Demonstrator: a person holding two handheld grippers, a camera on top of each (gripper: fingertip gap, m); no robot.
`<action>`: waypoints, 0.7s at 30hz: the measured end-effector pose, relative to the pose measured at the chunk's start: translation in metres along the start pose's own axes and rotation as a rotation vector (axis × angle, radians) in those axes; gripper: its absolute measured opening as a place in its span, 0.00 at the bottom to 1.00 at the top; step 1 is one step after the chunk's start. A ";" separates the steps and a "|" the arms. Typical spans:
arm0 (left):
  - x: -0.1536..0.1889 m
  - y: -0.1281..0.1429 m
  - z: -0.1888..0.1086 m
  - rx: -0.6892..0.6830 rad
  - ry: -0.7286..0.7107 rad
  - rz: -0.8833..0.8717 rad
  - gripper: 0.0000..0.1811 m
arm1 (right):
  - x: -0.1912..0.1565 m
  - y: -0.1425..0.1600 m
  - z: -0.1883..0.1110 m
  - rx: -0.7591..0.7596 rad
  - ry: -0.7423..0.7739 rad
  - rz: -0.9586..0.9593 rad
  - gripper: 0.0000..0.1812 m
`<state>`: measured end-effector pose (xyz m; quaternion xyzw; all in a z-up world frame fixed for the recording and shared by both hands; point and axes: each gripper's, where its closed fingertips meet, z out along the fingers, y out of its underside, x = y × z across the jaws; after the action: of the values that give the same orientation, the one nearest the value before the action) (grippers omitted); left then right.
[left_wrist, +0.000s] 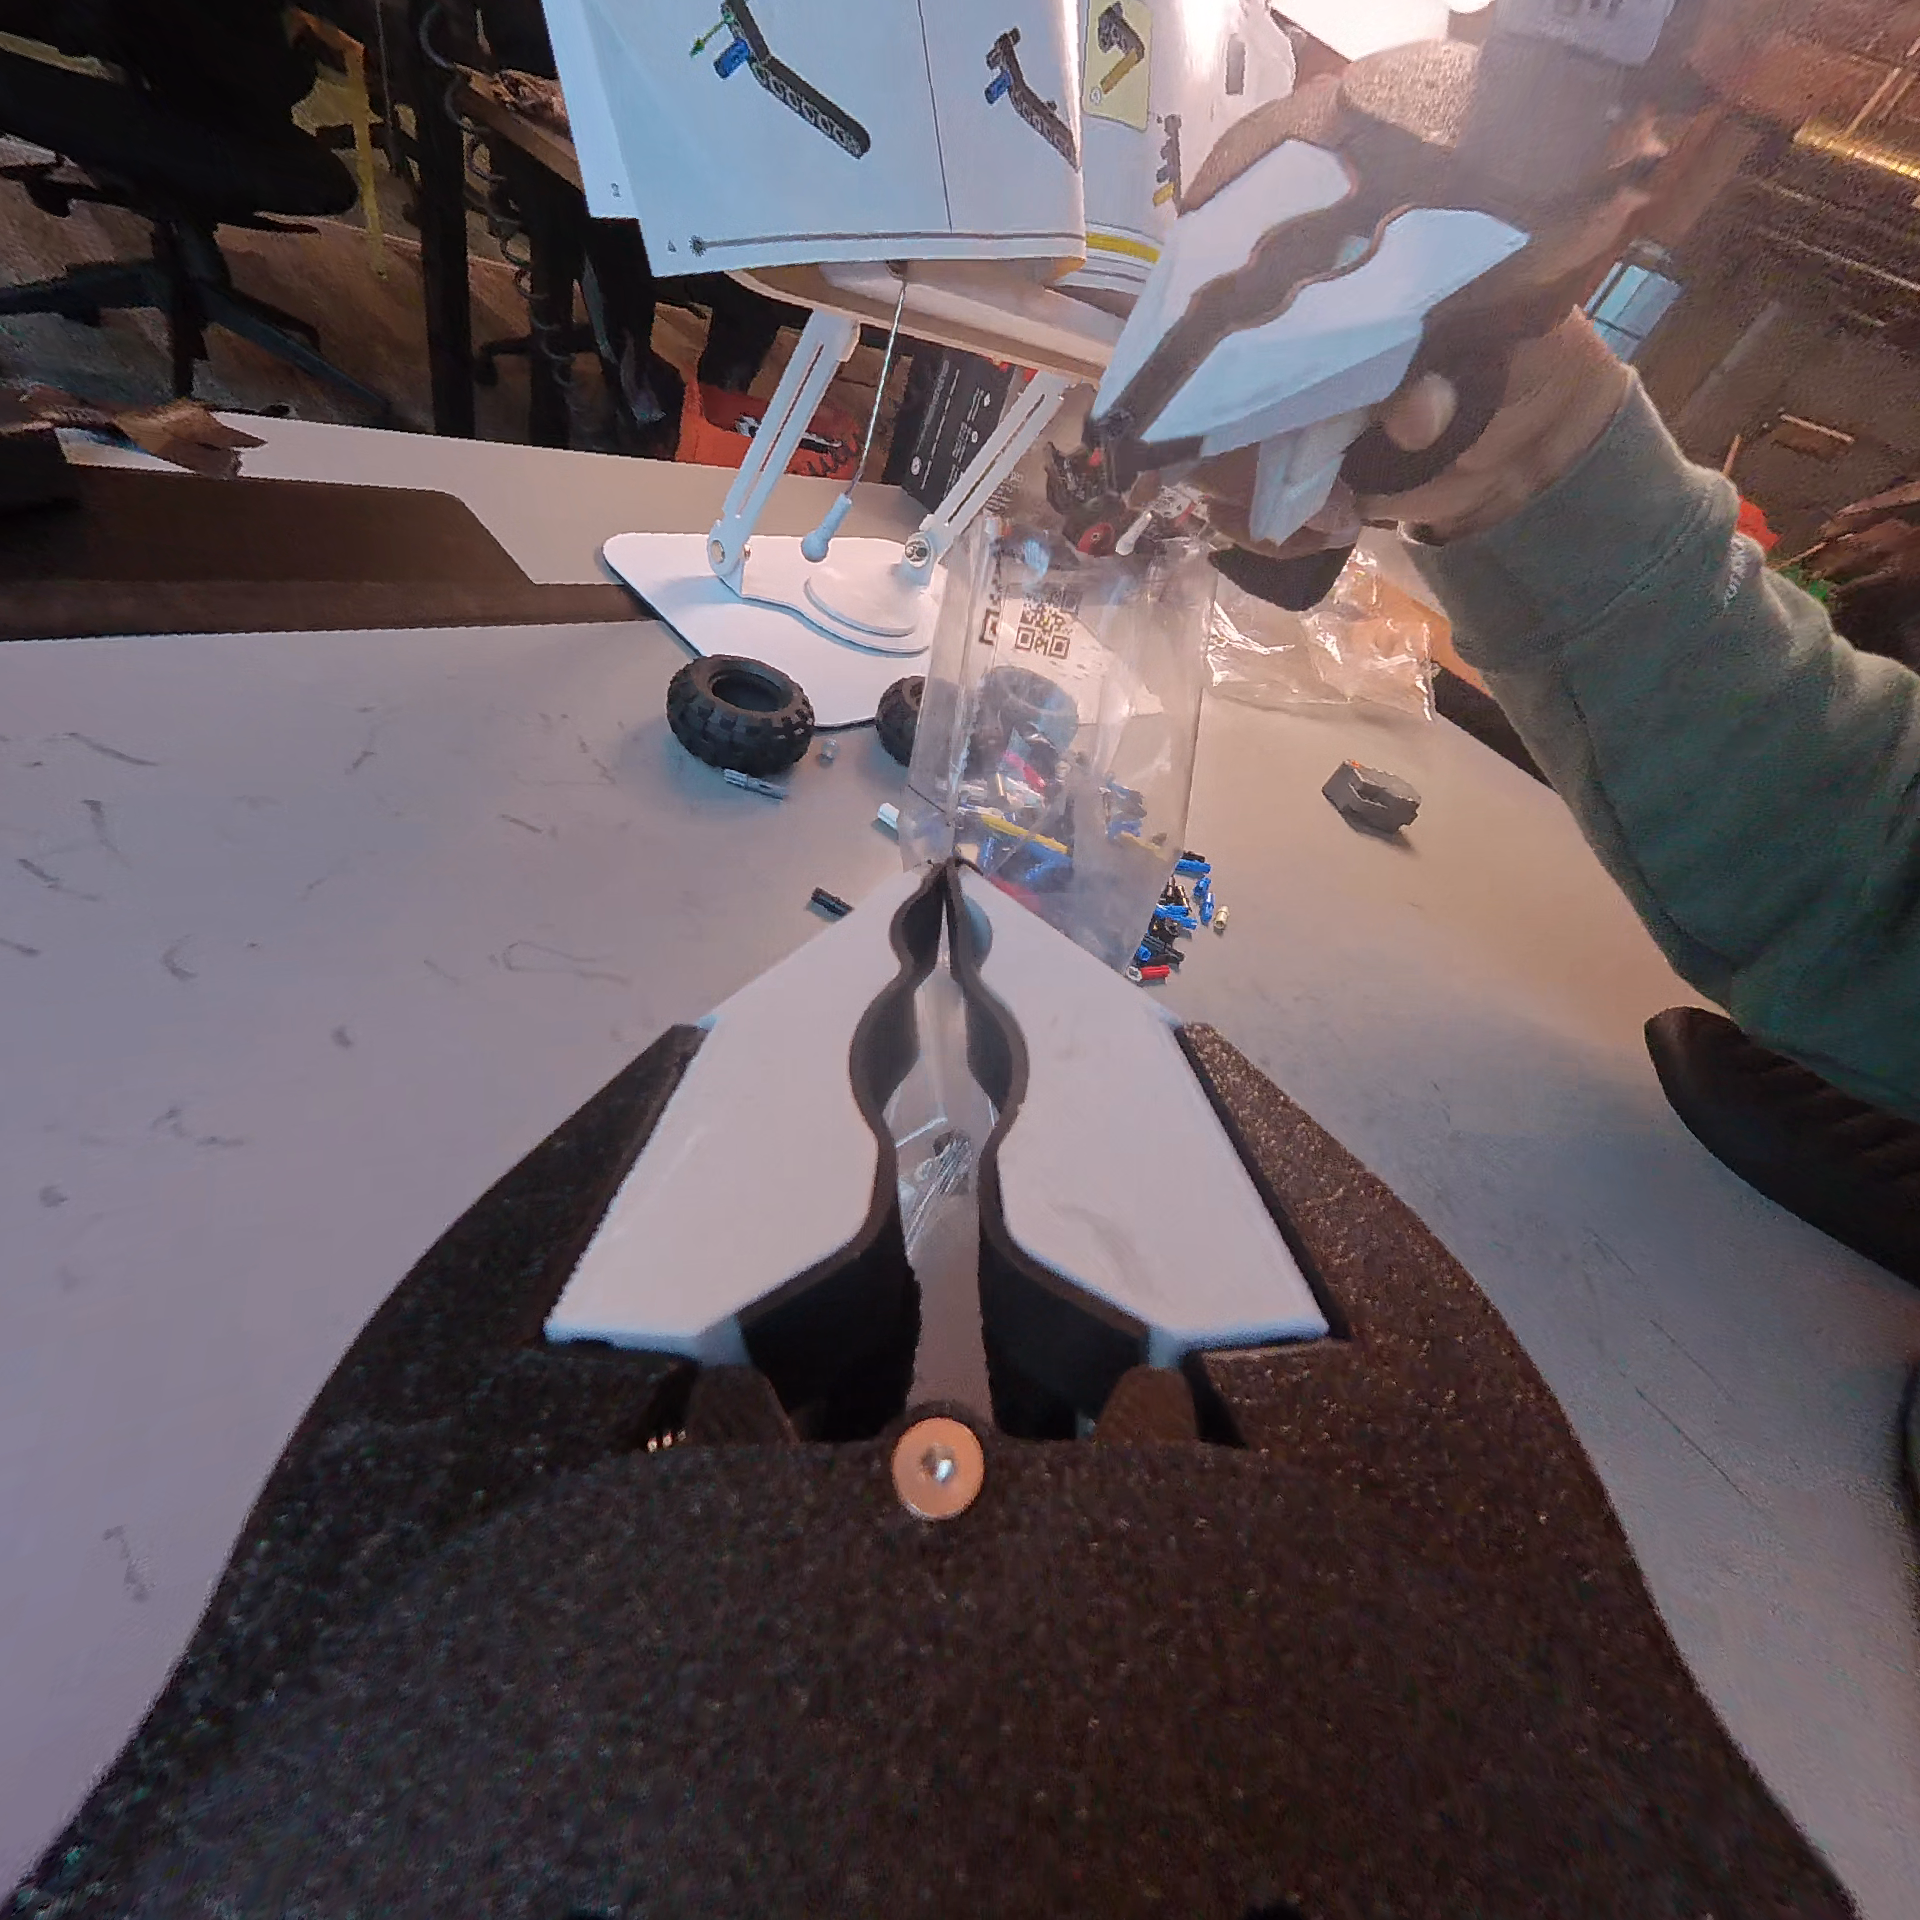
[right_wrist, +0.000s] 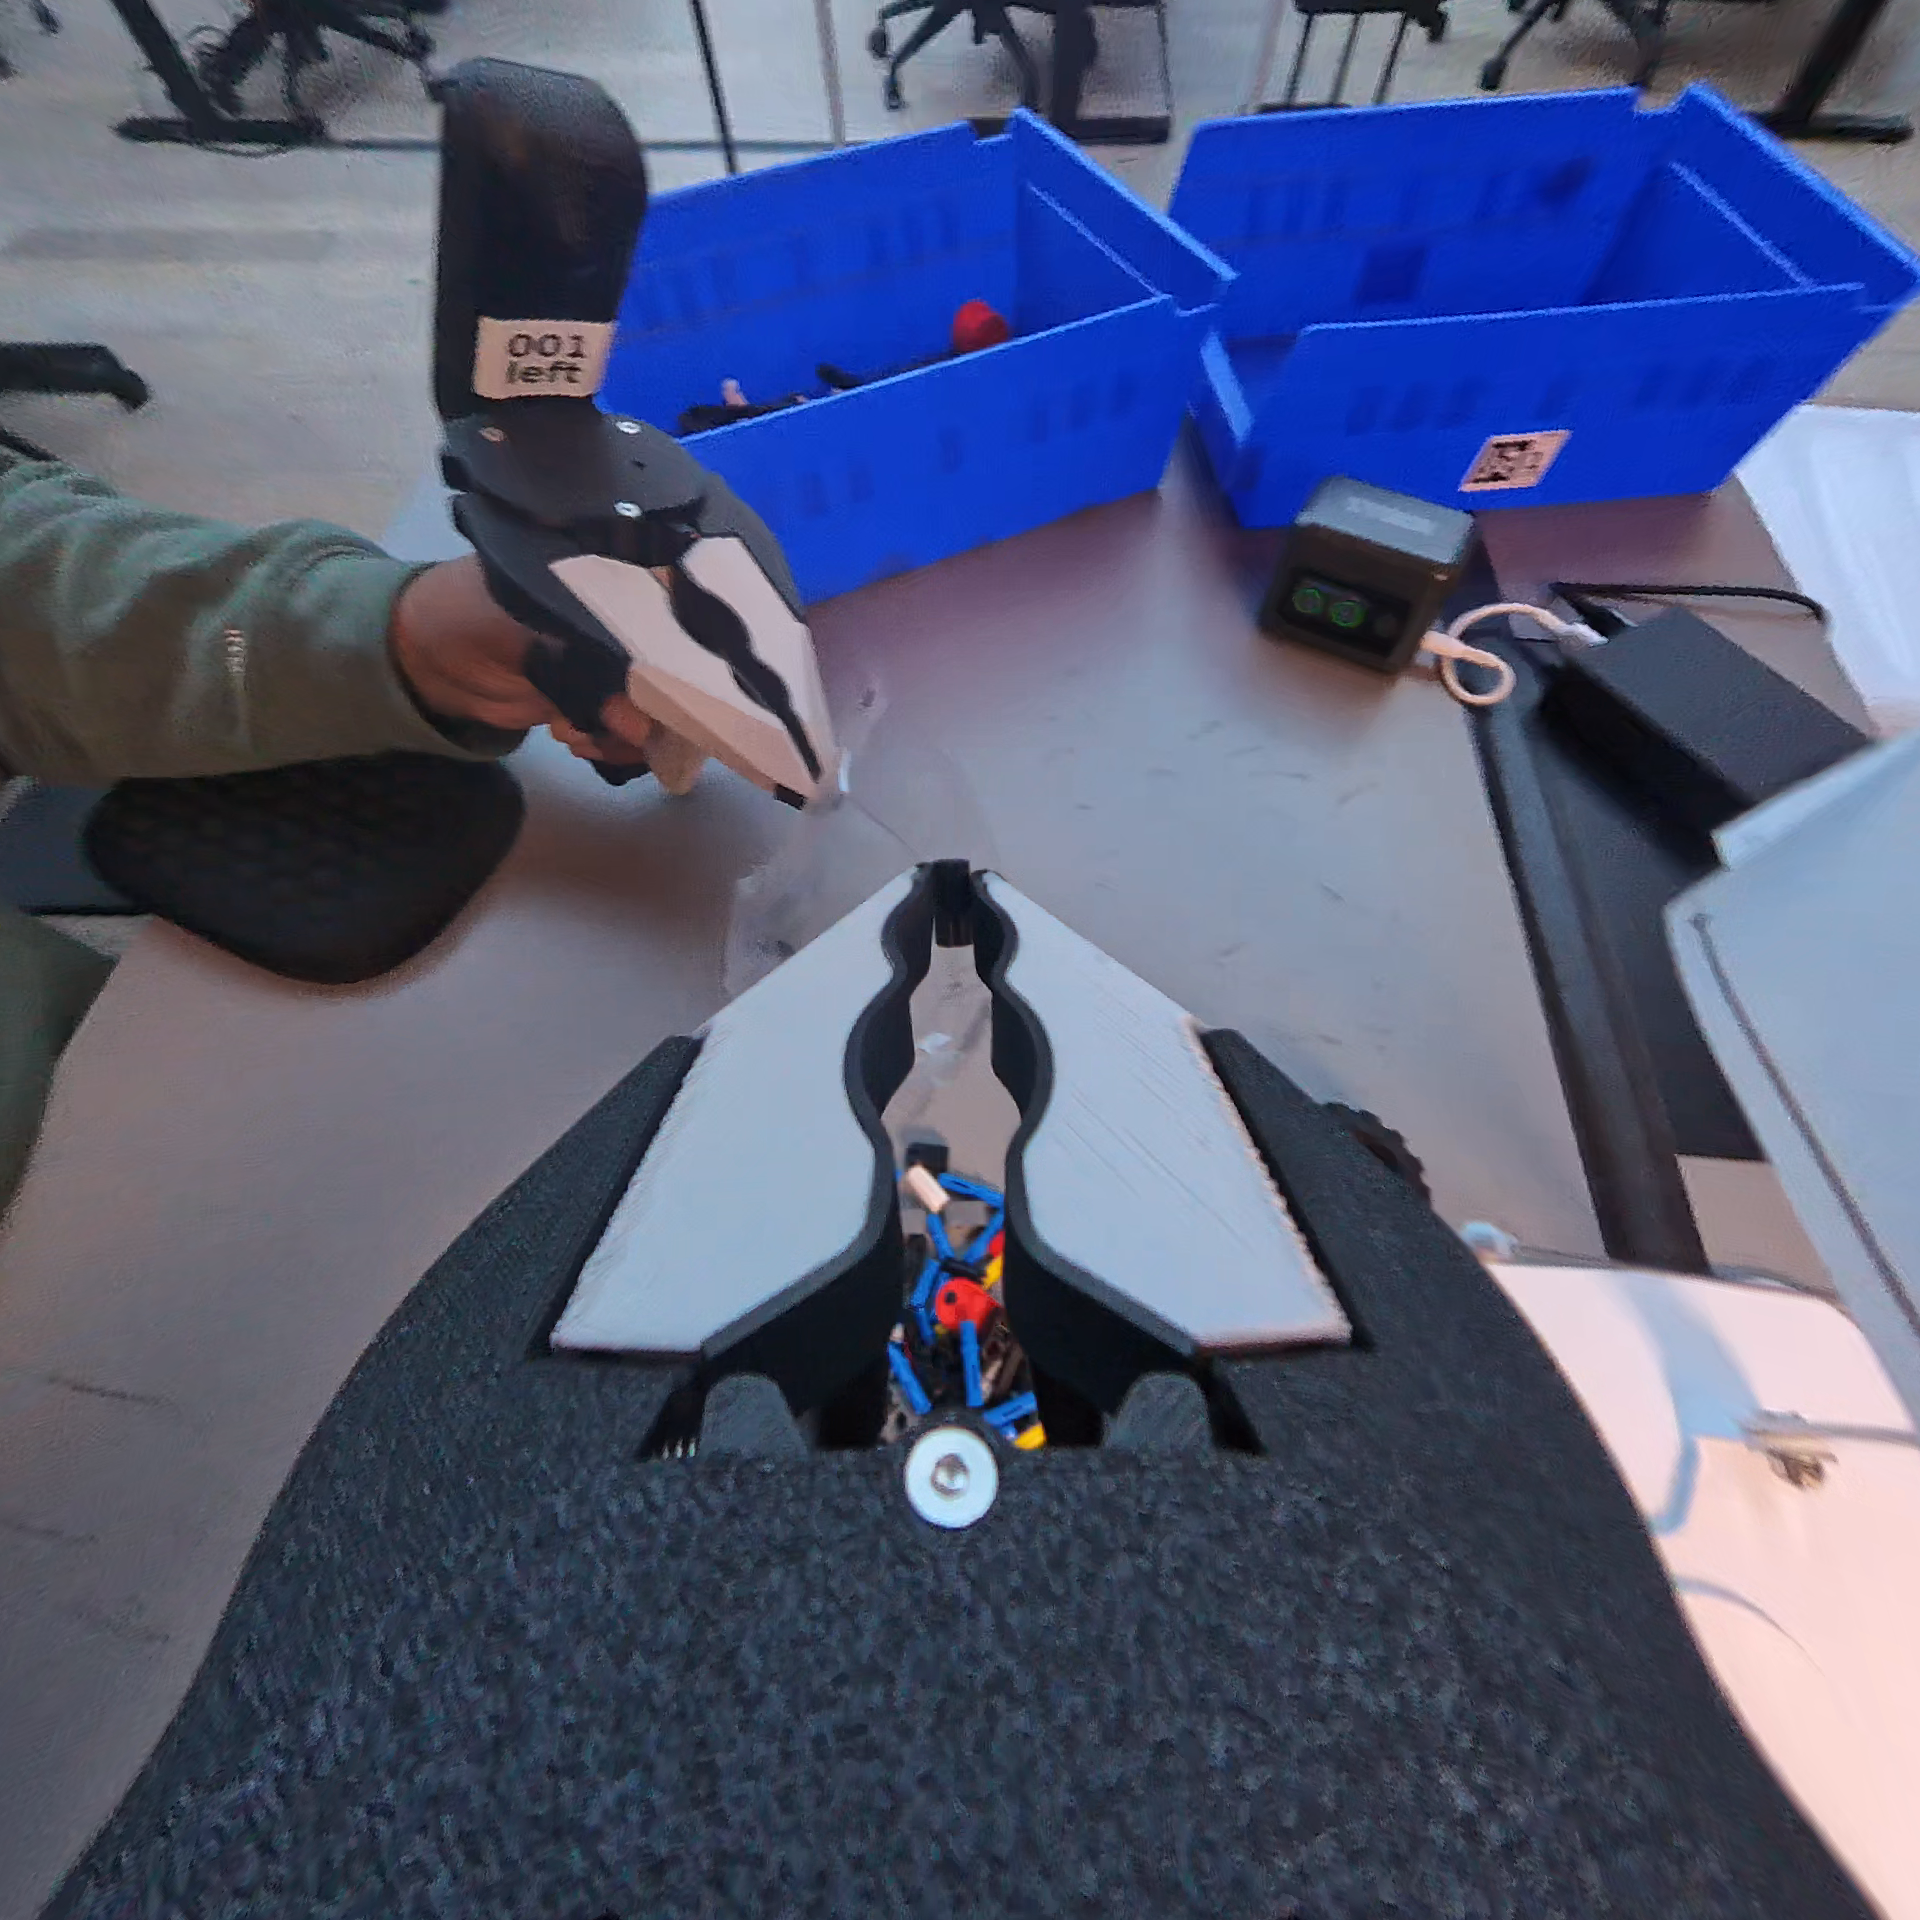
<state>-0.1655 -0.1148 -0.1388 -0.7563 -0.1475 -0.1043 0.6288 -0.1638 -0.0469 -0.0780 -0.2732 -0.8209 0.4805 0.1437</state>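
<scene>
My left gripper (left_wrist: 943, 878) is shut on the lower corner of a clear plastic bag (left_wrist: 1049, 727) holding small blue, black, red and yellow building pieces. The bag stands tilted above the grey table (left_wrist: 312, 935). My right gripper (left_wrist: 1107, 431) is up at the bag's top end, beside a black and red cluster of parts (left_wrist: 1091, 499). In the right wrist view my right gripper (right_wrist: 948, 883) is shut on a small black piece (right_wrist: 948, 914). Coloured pieces (right_wrist: 961, 1299) show through its gap. The left gripper (right_wrist: 821, 790) shows ahead to the left. Loose pieces (left_wrist: 1179, 920) lie by the bag.
A white stand (left_wrist: 790, 582) carries an instruction booklet (left_wrist: 831, 135). A black tyre (left_wrist: 740, 712), a grey block (left_wrist: 1371, 795) and a crumpled clear bag (left_wrist: 1320, 644) lie nearby. Two blue bins (right_wrist: 914, 457) (right_wrist: 1558, 384), a black cube device (right_wrist: 1361, 571) and a black pad (right_wrist: 301, 862) sit on the table. My left gripper's tips are some 25 cm from the black cube device (right_wrist: 1361, 571).
</scene>
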 end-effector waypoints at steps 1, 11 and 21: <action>0.001 0.000 0.000 0.001 0.002 0.005 0.00 | -0.009 0.000 0.004 -0.021 -0.035 -0.010 0.04; -0.004 -0.007 -0.006 0.030 -0.023 0.004 0.00 | 0.045 0.052 -0.009 -0.132 0.164 0.104 0.11; -0.006 -0.006 -0.006 0.028 -0.034 0.005 0.00 | 0.059 0.168 0.030 -0.603 0.283 0.110 0.11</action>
<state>-0.1733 -0.1208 -0.1345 -0.7494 -0.1580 -0.0878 0.6370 -0.1742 0.0312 -0.2400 -0.4113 -0.8820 0.1804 0.1427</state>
